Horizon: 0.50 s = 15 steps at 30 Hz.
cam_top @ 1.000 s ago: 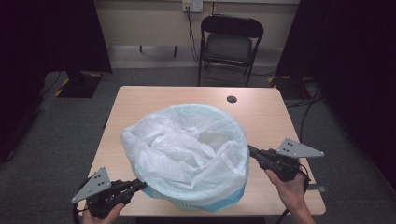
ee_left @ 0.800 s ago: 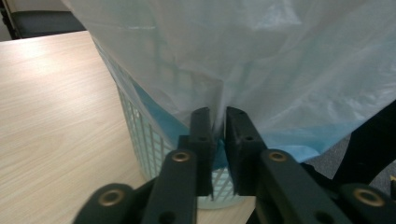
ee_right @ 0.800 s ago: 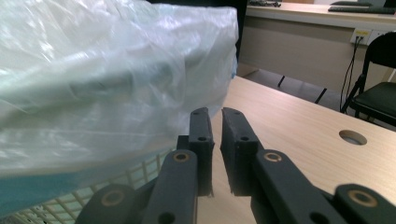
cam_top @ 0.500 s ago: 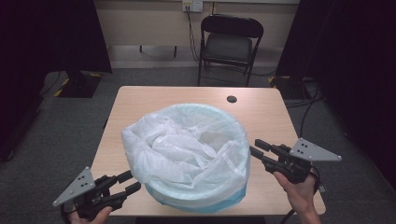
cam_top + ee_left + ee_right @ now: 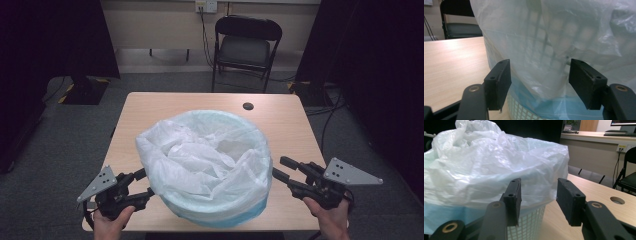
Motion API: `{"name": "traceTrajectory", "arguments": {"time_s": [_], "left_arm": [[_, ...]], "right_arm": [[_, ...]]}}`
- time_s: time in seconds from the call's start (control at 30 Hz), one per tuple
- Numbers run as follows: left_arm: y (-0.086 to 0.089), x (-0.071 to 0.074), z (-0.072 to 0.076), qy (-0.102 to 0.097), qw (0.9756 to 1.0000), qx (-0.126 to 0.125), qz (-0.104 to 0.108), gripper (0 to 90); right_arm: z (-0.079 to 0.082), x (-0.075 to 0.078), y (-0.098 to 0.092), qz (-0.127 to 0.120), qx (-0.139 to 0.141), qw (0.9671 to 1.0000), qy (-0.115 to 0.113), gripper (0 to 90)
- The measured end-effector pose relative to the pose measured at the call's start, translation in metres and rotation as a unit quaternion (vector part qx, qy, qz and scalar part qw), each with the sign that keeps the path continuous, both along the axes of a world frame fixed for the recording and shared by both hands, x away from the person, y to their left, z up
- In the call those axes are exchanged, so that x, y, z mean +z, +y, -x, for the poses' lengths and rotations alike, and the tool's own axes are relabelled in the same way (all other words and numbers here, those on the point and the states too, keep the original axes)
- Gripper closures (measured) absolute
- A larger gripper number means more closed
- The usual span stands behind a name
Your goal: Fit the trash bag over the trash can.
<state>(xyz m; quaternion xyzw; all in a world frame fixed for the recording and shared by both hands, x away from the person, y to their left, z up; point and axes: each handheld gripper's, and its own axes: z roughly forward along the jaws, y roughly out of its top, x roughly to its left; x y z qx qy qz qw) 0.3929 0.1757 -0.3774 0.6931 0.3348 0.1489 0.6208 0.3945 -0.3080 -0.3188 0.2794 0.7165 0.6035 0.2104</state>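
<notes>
**Both grippers released beside the lined basket**

The basket (image 5: 220, 212) stands on the wooden table (image 5: 165, 107), toward the near edge and roughly centred between the two hands. It is a pale blue-white mesh container. A translucent white plastic bag (image 5: 200, 155) lines it: the bag's rim is folded over the basket's top edge and hangs down the outer wall, while loose, crumpled film bunches up inside.

The left gripper (image 5: 142, 184) is held at the basket's near-left side, with its tips just beside the hanging film. In the left gripper view its jaws stand spread, having just been opening. The bag and the basket wall lie beyond and between them, but the pads (image 5: 499, 81) do not press on either.

The right gripper (image 5: 282, 167) is held at the basket's right side, with its tips close to the bag's overhang. In the right gripper view its jaws also stand apart, having just been opening. The folded bag edge and the mesh wall (image 5: 529, 225) show past the gap; nothing is pinched.

A round hole (image 5: 248, 106) sits in the tabletop at the far side. A black folding chair (image 5: 245, 47) stands behind the table.
</notes>
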Motion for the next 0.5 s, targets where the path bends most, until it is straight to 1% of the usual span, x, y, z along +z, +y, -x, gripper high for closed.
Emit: {"name": "traceTrajectory", "arguments": {"time_s": [0.03, 0.07, 0.17, 0.27, 0.3, 0.33, 0.37, 0.4, 0.43, 0.5], "left_arm": [[-0.003, 0.0, 0.0, 0.002, 1.0, -0.003, -0.004, 33.4], [-0.007, -0.001, -0.001, 0.0, 1.0, -0.005, -0.002, 32.3], [-0.017, -0.001, -0.003, 0.003, 0.9999, -0.014, -0.008, 31.6], [-0.022, 0.001, -0.004, 0.001, 0.9998, -0.012, -0.016, 31.6], [-0.022, 0.001, -0.004, 0.001, 0.9998, -0.013, -0.015, 31.8], [-0.022, 0.001, -0.004, 0.001, 0.9998, -0.013, -0.015, 31.8], [-0.023, 0.001, -0.005, 0.002, 0.9998, -0.015, -0.014, 32.0], [-0.023, 0.001, -0.005, 0.002, 0.9998, -0.016, -0.014, 32.4], [-0.023, 0.001, -0.005, 0.002, 0.9998, -0.016, -0.013, 32.5], [-0.023, 0.001, -0.005, 0.002, 0.9997, -0.018, -0.013, 33.1]], "right_arm": [[0.002, 0.001, -0.001, -0.002, 0.0, 1.0, -0.001, 54.7], [0.003, 0.001, -0.003, -0.004, -0.001, 1.0, -0.002, 53.8], [0.01, 0.004, -0.009, -0.016, 0.003, 0.9999, -0.004, 51.9], [0.018, 0.006, -0.014, -0.031, 0.012, 0.9994, -0.005, 48.1], [0.019, 0.007, -0.015, -0.038, 0.022, 0.999, -0.004, 46.4], [0.019, 0.007, -0.015, -0.038, 0.022, 0.999, -0.004, 46.4], [0.023, 0.008, -0.016, -0.045, 0.035, 0.9984, 0.0, 41.7], [0.024, 0.008, -0.015, -0.045, 0.044, 0.998, 0.0, 39.5], [0.026, 0.007, -0.013, -0.044, 0.051, 0.9977, 0.005, 36.4], [0.027, 0.005, -0.009, -0.033, 0.06, 0.9976, 0.011, 29.7]]}}
